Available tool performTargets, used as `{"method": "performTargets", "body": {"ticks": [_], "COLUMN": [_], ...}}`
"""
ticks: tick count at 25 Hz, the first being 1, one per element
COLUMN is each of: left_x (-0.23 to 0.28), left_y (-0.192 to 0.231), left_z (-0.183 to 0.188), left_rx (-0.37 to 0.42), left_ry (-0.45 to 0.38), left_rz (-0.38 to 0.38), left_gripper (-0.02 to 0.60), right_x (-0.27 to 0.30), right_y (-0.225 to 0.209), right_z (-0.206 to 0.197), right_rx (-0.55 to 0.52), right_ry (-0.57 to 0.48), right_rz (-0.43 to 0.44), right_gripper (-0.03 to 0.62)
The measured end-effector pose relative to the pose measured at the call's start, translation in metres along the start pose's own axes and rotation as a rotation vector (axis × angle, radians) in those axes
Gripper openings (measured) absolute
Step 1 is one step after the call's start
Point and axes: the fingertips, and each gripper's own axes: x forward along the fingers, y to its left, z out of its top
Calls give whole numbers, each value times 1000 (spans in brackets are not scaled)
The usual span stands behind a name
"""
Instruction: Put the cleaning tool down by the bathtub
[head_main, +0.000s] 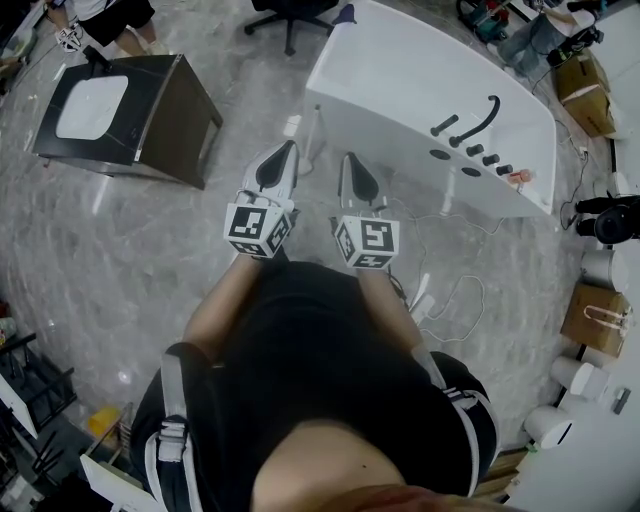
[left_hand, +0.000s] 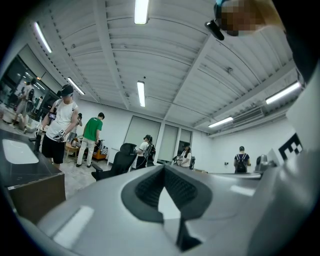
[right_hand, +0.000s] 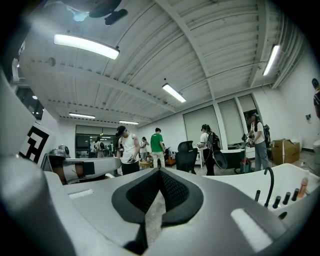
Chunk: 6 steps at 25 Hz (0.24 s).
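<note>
Person's two empty grippers, left gripper closed, right gripper closed, one white bathtub, one dark cabinet

From the head view, the hands holding the left gripper and the right gripper are hidden under the marker cubes; a slim white thing standing just beside the bathtub is too small to name; the tub's far corner is cut off at the top edge; so is the office chair, only its base showing; a person at the top left is cut off above the shorts; a small pinkish item on the tub's rim can't be made out; in the right gripper view the gripper's own body hides the tub's lower side.
</note>
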Motion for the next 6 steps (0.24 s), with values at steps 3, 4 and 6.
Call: {"method": "performTargets", "body": {"ticks": [3, 4, 6], "left_x": [1, 2, 2], "left_y": [1, 1, 0], "left_z": [-3, -3, -4], "left_rx": [-1, -1, -1], "left_ry": [0, 1, 4], "left_rz": [0, -1, -1], "left_gripper": [8, 8, 8], "right_x": [1, 1, 2], "right_y": [0, 0, 0], "right_z": [-2, -2, -3], "right_rx": [1, 0, -2], "right_ry": [-3, -2, 1], "right_rz": [3, 3, 4], "right_gripper": [-2, -2, -2]}}
